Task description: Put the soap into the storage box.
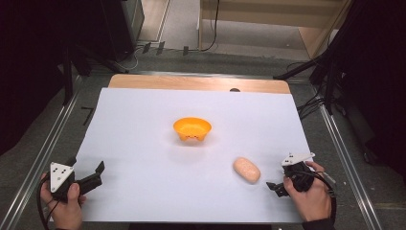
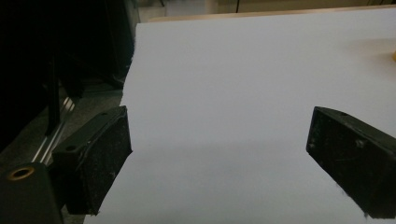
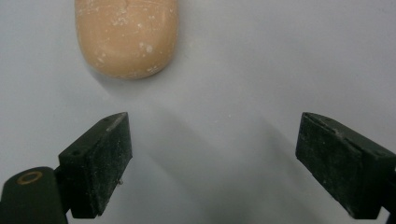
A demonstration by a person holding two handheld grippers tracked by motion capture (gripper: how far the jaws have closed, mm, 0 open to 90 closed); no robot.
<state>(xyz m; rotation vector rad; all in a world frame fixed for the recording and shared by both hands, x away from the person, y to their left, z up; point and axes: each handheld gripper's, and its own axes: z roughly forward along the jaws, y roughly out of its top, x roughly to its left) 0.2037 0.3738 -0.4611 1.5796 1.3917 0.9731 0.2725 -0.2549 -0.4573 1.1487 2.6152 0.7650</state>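
Your left claw (image 1: 98,173) sits at the near left corner of the white sheet (image 1: 143,134) that covers the tabletop (image 1: 201,82). Its jaws stand wide apart with nothing between them; in the left gripper view they frame bare sheet. Your left hand (image 1: 64,203) grips its body from below.

Farther in, about the middle of the sheet, stands the orange bowl (image 1: 192,129), upright and well apart from both claws.

To the right of it and nearer to you lies the bread roll (image 1: 246,170), flat on the sheet, its long side slanting toward the right claw.

Your right claw (image 1: 275,187) rests just beside the roll, at its near right end, not touching it. Its jaws are wide and hold nothing: in the right gripper view the roll (image 3: 127,35) lies ahead of the tips and toward the left jaw, with bare sheet between the pads. Your right hand (image 1: 311,194) holds it at the near right corner.
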